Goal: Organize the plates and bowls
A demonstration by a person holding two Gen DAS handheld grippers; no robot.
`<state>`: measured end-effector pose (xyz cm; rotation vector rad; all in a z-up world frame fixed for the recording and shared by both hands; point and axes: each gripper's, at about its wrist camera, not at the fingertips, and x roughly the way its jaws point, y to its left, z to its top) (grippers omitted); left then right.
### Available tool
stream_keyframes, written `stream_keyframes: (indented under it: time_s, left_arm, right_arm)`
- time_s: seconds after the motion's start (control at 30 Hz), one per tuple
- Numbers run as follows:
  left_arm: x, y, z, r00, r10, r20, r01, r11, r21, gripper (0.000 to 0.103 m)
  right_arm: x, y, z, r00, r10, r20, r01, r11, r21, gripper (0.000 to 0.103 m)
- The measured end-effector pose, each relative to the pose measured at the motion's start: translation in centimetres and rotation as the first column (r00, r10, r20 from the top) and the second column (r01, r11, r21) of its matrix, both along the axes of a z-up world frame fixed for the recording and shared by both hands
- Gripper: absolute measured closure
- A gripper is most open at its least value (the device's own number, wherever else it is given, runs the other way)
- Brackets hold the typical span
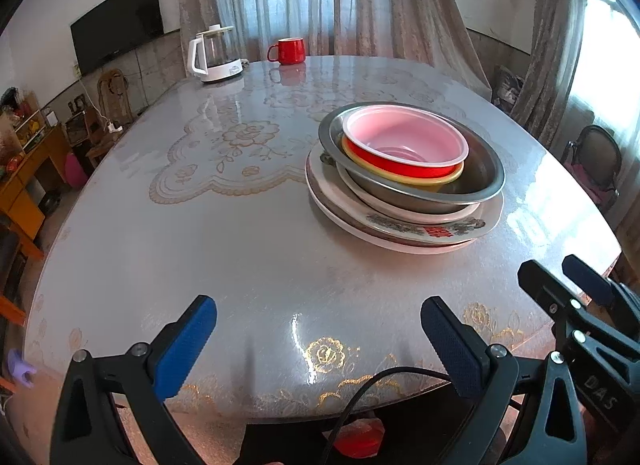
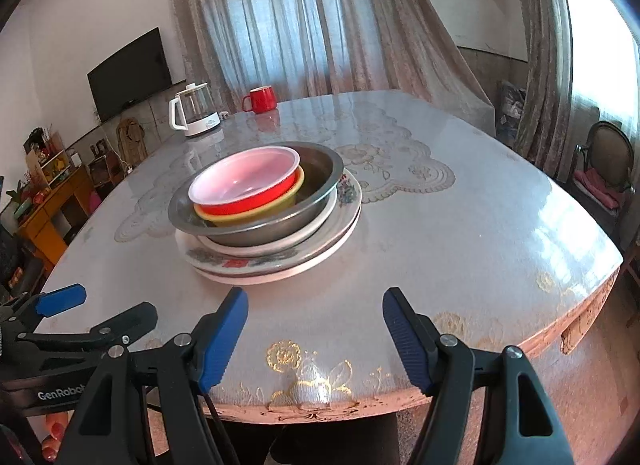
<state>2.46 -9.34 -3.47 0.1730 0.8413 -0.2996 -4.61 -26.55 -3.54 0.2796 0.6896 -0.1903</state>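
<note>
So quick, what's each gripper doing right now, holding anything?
Left gripper: open, holding nothing.
Right gripper: open, holding nothing.

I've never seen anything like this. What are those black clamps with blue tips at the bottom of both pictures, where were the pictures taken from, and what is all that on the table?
No robot is involved: a person holds one clamp-like tool in each hand. Each picture comes from a wide-angle camera on one tool, looking forward along its two blue-padded fingers. One view shows the left hand-held gripper, the other the right hand-held gripper. Both are open and hold nothing.

On the table stands a stack of dishes: a red bowl nested in a yellow bowl, both inside a metal bowl, which sits on plates. At the far edge stand a kettle and a red mug.
</note>
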Motion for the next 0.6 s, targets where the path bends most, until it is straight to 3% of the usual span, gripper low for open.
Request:
stream_keyframes:
  time_s: [0.6]
  left_arm:
    - [0.07, 0.62, -0.13, 0.999, 0.043, 0.007, -0.043, 0.999, 0.008, 0.000]
  right_arm:
    - [0.05, 0.51, -0.43, 1.000, -0.015, -0.012, 0.015, 1.000, -0.016, 0.032]
